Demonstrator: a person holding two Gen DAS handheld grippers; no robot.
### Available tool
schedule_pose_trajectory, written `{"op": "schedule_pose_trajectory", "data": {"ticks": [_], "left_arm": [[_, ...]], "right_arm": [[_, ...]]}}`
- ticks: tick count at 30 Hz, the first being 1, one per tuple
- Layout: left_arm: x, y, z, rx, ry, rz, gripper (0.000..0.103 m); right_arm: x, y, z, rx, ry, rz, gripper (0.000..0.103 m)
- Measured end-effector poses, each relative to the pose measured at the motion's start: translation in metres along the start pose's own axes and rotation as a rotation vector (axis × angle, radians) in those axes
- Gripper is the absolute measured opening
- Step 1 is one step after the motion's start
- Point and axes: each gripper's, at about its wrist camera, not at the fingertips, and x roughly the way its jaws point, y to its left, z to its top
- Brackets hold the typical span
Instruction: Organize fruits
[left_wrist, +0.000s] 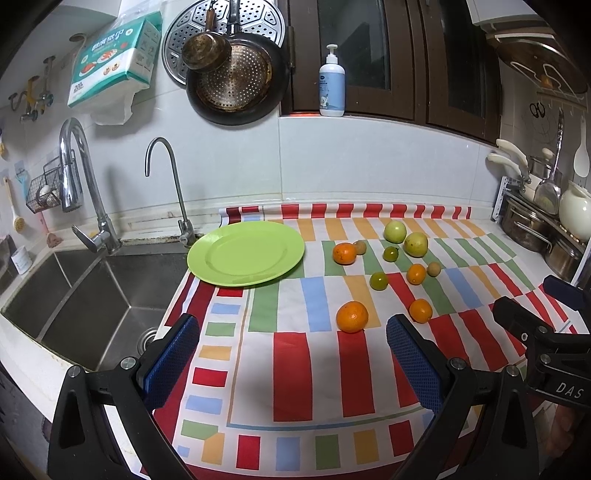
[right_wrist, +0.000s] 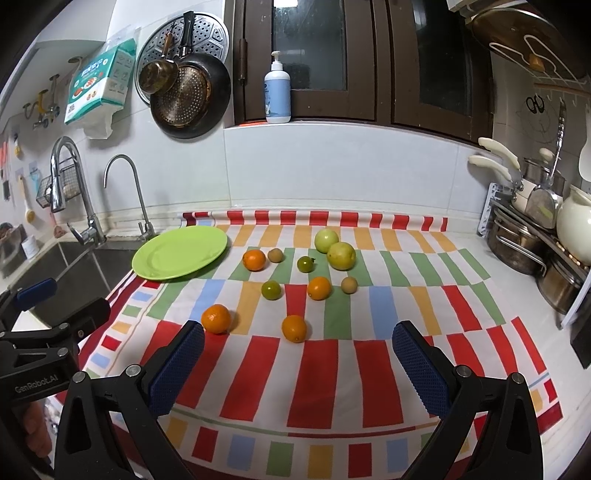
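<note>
A bare green plate (left_wrist: 245, 254) (right_wrist: 181, 252) lies at the left of a striped cloth (left_wrist: 314, 362) (right_wrist: 332, 373), beside the sink. Several fruits are scattered to its right: oranges such as the nearest one (left_wrist: 352, 316) (right_wrist: 216, 318) and another (right_wrist: 294, 328), small green citrus (left_wrist: 379, 280) (right_wrist: 271, 290), two pale green round fruits (left_wrist: 416, 243) (right_wrist: 341, 255) and small brown ones (right_wrist: 348, 285). My left gripper (left_wrist: 293, 358) hovers open above the cloth, short of the nearest orange. My right gripper (right_wrist: 299, 365) is open too, nothing between its fingers.
A steel sink (left_wrist: 88, 295) with two taps (left_wrist: 79, 177) lies left of the cloth. Pots and a dish rack (right_wrist: 532, 236) crowd the right edge. A soap bottle (right_wrist: 277, 92) stands on the window sill. Pans (left_wrist: 236, 81) hang on the tiled wall.
</note>
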Motion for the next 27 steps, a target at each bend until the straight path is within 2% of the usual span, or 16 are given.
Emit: {"op": "schedule_pose_trajectory", "data": {"ticks": [16, 22, 27], "left_arm": [[0.022, -0.004, 0.005, 0.017, 0.040, -0.005, 0.103], [0.034, -0.011, 0.011, 0.066, 0.045, -0.025, 0.103], [0.053, -0.017, 0.016, 0.094, 0.071, -0.059, 0.093]], "right_arm": [[0.018, -0.001, 0.004, -0.006, 0.027, 0.004, 0.102], [0.035, -0.001, 0.011, -0.038, 0.039, 0.009, 0.102], [0.058, -0.004, 0.014, -0.038, 0.086, 0.038, 0.100]]}}
